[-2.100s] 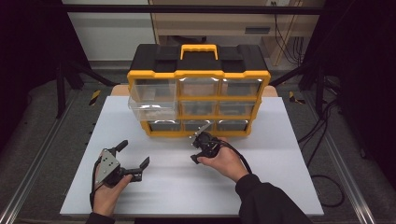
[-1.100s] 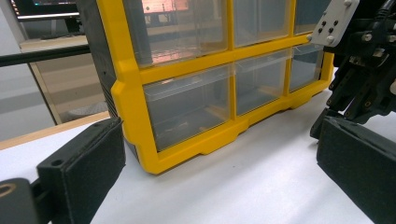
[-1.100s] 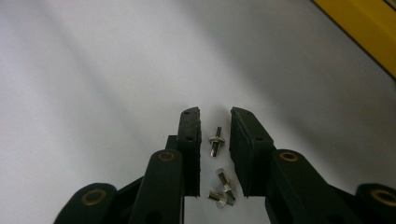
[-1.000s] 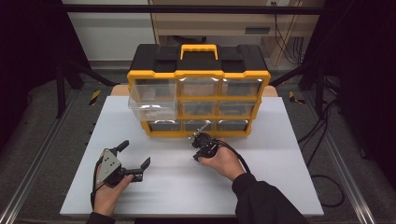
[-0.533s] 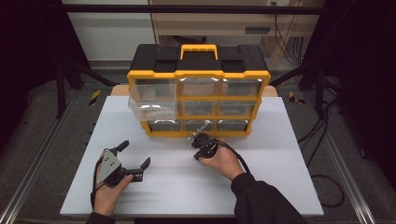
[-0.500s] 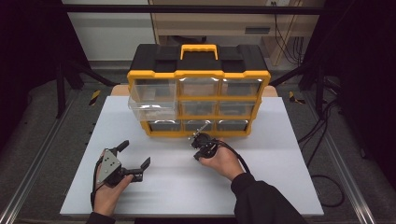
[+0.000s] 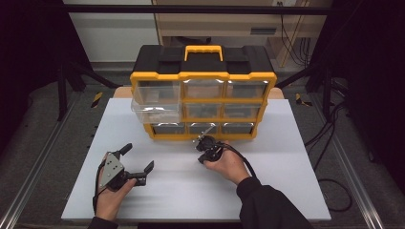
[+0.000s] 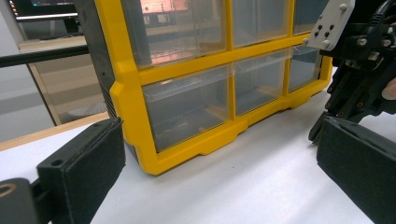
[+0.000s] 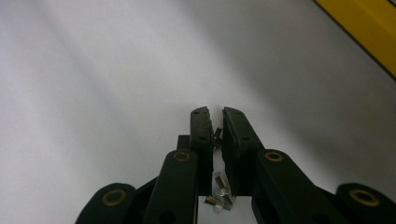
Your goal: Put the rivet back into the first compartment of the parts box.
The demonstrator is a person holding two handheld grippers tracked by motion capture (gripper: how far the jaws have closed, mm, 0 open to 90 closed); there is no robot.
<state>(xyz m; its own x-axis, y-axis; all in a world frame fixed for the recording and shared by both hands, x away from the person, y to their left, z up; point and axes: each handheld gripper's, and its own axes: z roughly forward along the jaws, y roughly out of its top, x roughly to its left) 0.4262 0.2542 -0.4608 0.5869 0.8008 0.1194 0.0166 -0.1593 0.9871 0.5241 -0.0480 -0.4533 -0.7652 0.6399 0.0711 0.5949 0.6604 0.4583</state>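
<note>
Right claw (image 7: 201, 143), center frame, has just clenched on a small dark part (image 9: 216, 134) beside the organizer's (image 7: 203, 76) lower edge. Left claw (image 7: 138, 160), lower left, released over bare bench (image 7: 286, 157).

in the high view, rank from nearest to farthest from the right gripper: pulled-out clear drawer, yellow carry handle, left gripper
1. Pulled-out clear drawer, up-left of the right gripper, at the organizer's left.
2. Left gripper, lower-left on the table.
3. Yellow carry handle, atop the organizer at the back.
</note>
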